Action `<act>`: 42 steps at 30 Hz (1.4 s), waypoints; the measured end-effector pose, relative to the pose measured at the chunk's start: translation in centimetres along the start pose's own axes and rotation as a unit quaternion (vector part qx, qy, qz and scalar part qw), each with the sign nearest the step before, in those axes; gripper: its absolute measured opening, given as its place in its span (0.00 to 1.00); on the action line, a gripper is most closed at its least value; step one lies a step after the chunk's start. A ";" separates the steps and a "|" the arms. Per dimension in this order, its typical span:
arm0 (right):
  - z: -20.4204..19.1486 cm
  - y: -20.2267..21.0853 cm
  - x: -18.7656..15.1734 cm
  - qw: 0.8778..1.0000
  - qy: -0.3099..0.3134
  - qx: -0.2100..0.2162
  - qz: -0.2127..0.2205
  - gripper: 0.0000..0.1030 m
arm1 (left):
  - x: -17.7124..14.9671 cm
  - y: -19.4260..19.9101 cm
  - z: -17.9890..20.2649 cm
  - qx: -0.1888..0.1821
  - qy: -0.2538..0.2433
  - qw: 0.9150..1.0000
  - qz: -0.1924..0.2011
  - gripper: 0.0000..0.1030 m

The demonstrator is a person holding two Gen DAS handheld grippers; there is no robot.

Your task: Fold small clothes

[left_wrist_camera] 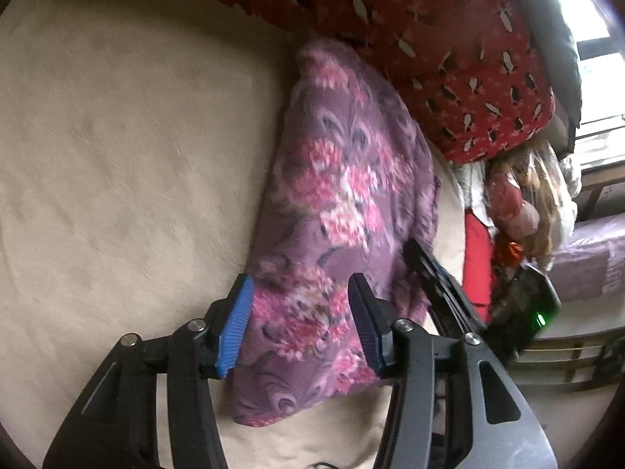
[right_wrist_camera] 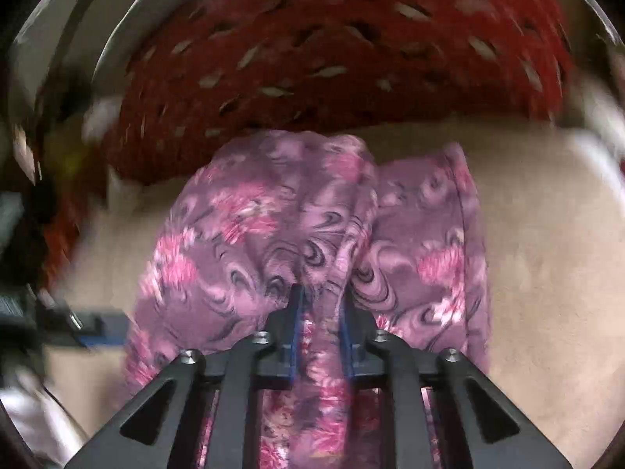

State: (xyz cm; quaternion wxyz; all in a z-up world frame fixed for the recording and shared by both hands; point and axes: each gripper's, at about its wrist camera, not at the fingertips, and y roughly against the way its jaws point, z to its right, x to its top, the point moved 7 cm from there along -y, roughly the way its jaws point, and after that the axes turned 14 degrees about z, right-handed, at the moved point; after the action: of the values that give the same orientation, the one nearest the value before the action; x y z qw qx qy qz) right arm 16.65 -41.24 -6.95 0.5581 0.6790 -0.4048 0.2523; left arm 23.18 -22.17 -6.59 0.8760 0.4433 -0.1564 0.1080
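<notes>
We judge the floral cloth [right_wrist_camera: 312, 234] light, soft and limp, so it sags; best hold is at an edge or corner. It lies on the beige bed [left_wrist_camera: 117, 156], just ahead of both grippers. Right gripper [right_wrist_camera: 319, 305] is narrow, pinching a bunched fold. Left gripper [left_wrist_camera: 302, 320] stands approx. half open over the cloth's near end, tilted down, holding nothing.

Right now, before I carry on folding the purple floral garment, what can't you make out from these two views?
- Left wrist view: the purple floral fleece garment's near end is hidden behind the left gripper; pad contact unclear.
- Right wrist view: motion blur smears the red patterned blanket; what stands at the left edge is unreadable.
- Right wrist view: the right gripper covers the pinched fold's lower part.
</notes>
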 end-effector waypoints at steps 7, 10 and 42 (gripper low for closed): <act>5.0 5.4 2.0 0.995 -0.063 0.014 0.078 0.10 | 0.0 -2.7 1.5 0.036 -0.051 0.998 0.015 0.70; 8.7 2.8 -1.4 0.994 -0.110 -0.018 0.006 0.11 | -1.6 -5.6 1.0 0.078 -0.065 0.995 -0.005 0.71; 5.8 7.4 -1.9 0.990 -0.113 0.067 0.050 0.37 | -0.7 -5.7 2.3 0.162 -0.086 0.982 0.036 0.78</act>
State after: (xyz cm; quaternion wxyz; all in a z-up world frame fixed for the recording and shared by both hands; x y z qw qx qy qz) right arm 8.85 -46.65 -5.85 0.4486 0.7180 -0.4806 0.2286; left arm 23.99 -27.37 -9.78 0.7715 0.5808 -0.2278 0.1247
